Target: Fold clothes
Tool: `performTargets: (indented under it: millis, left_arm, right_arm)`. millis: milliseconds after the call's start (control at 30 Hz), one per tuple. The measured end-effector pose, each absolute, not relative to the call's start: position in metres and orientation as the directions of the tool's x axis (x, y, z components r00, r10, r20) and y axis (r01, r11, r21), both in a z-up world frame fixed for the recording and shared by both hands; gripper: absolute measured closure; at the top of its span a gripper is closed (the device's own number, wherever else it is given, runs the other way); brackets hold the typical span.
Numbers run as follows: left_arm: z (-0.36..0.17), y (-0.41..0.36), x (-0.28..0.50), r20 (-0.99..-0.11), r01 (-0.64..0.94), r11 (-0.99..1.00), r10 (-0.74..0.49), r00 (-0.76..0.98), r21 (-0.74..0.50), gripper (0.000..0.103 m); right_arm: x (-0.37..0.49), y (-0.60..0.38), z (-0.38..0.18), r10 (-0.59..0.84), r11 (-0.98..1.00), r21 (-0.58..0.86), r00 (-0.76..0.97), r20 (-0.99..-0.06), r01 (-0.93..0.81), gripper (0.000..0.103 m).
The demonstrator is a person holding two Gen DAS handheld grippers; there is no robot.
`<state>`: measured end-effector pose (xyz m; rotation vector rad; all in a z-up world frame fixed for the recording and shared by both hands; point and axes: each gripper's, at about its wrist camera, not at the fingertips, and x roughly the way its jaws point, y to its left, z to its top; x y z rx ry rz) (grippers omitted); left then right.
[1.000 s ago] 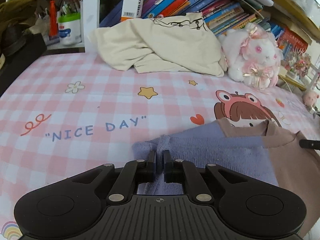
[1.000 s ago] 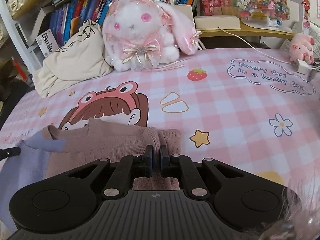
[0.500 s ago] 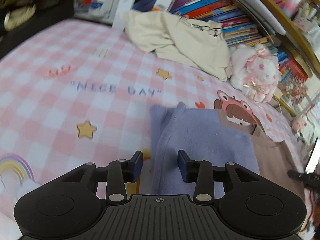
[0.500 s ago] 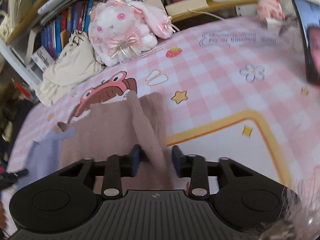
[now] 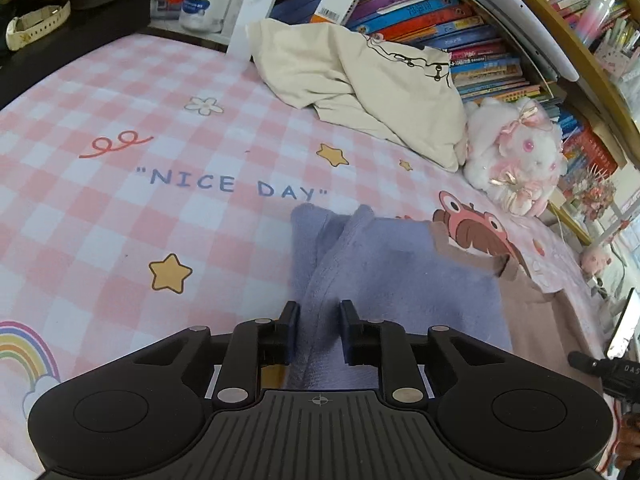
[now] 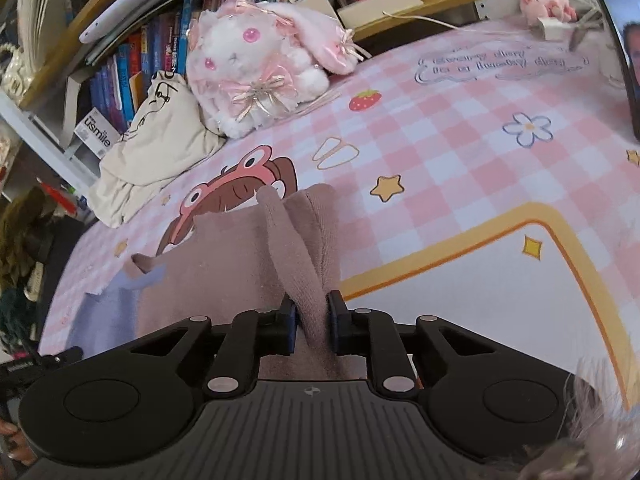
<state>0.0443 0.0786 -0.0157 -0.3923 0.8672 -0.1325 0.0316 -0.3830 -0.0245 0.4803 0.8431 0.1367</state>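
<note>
We find both grippers angled downward over the near edge of a two-tone sweater (image 5: pixel 404 276) that lies on the pink checked sheet (image 5: pixel 120 216). The left gripper (image 5: pixel 319 334) sits at the blue half of the garment; a raised ridge of blue fabric runs up between its jaws, which are closing, yet a gap shows between the right pad and the cloth, so we cannot confirm a firm pinch. The right gripper (image 6: pixel 313 330) sits at the mauve half (image 6: pixel 224 264); a thick fold of mauve knit fills the space between its closing jaws, and both pads appear to press against it. From the right wrist view, the tip of the left gripper shows at the lower left edge, well apart from the right one. The sweater itself is spread flat across the sheet, blue on the left side and mauve on the right, with the neckline turned toward a printed cartoon face on the sheet. The blue side shows a sleeve or flap doubled along the outer edge, forming a long crease. Beyond the sweater, a crumpled cream garment (image 5: pixel 360 84) and a white and pink plush rabbit (image 6: pixel 256 68) rest against a row of books (image 5: pixel 432 20).
</note>
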Motion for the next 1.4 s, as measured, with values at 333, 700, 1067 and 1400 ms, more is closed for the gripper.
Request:
performTargets:
  millis: [333,700,1067,1400]
  left_arm:
    - [-0.004,0.066,0.036,-0.709,-0.063,0.951,-0.181,0.682,-0.304,0.074]
    - [0.035,0.038,-0.009,-0.627,-0.043,0.971,-0.118,0.77,-0.236,0.036]
    - [0.025,0.016,-0.06,-0.684,-0.111,0.965,-0.086,0.725,-0.238,0.024]
    - [0.011,-0.003,-0.094,-0.738,-0.132,0.971,-0.062,0.672,-0.201,0.024]
  right_arm:
    - [0.029,-0.376,-0.019,0.25,0.93,0.365,0.66,-0.708,0.039,0.071]
    - [-0.013,-0.363,0.013,0.171,0.976,0.217,0.714,-0.679,-0.027,0.034]
    - [-0.065,-0.354,0.002,0.178,0.984,0.121,0.674,-0.717,-0.131,0.023]
    - [-0.094,-0.345,-0.001,0.19,0.978,0.08,0.657,-0.73,-0.193,0.021]
